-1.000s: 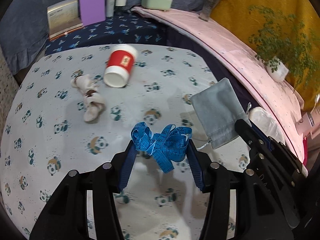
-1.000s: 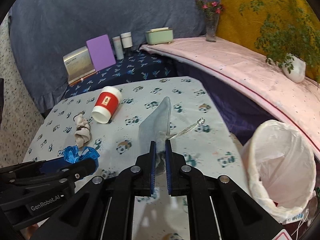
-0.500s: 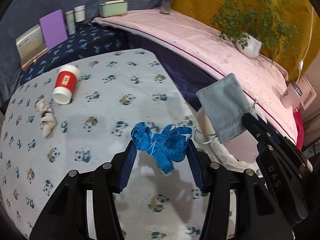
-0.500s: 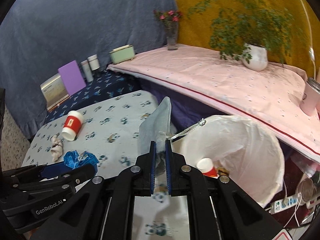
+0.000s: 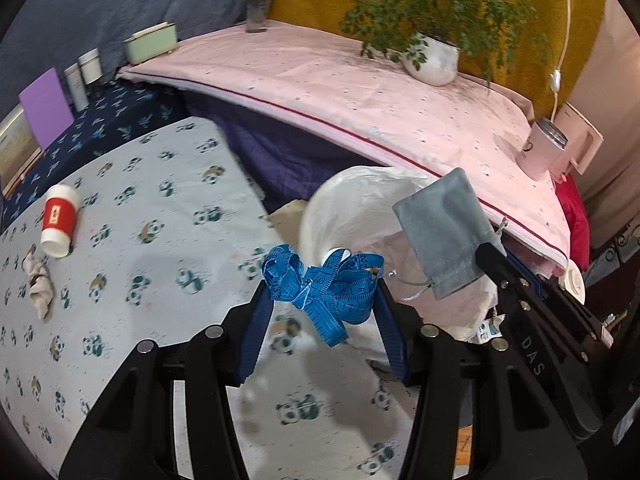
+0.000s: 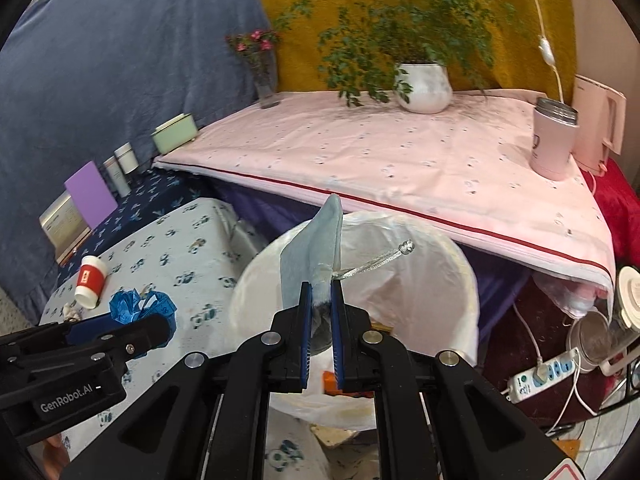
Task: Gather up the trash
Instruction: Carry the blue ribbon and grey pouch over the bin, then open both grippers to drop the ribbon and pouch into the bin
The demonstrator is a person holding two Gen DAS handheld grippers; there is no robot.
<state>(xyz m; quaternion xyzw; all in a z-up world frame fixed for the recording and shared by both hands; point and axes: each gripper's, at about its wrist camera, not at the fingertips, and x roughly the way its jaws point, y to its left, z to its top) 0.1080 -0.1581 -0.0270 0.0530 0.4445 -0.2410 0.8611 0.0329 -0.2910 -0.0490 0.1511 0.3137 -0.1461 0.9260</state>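
A: Left gripper (image 5: 322,292) has its fingers (image 5: 256,328) pinched on the bunched blue tape measure (image 5: 324,284), held above the right edge of the panda-print bench (image 5: 140,280).

B: And the right gripper (image 6: 320,308), fingers nearly together, grips the grey pouch (image 6: 314,248) over the white-lined bin (image 6: 432,292) just beside that edge.

A: Red paper cup (image 5: 58,220) and crumpled tissue (image 5: 38,286) lie near the bench's left edge

Matt grey cloth pouch (image 6: 316,240), thin glossy plastic bin liner (image 6: 432,280)
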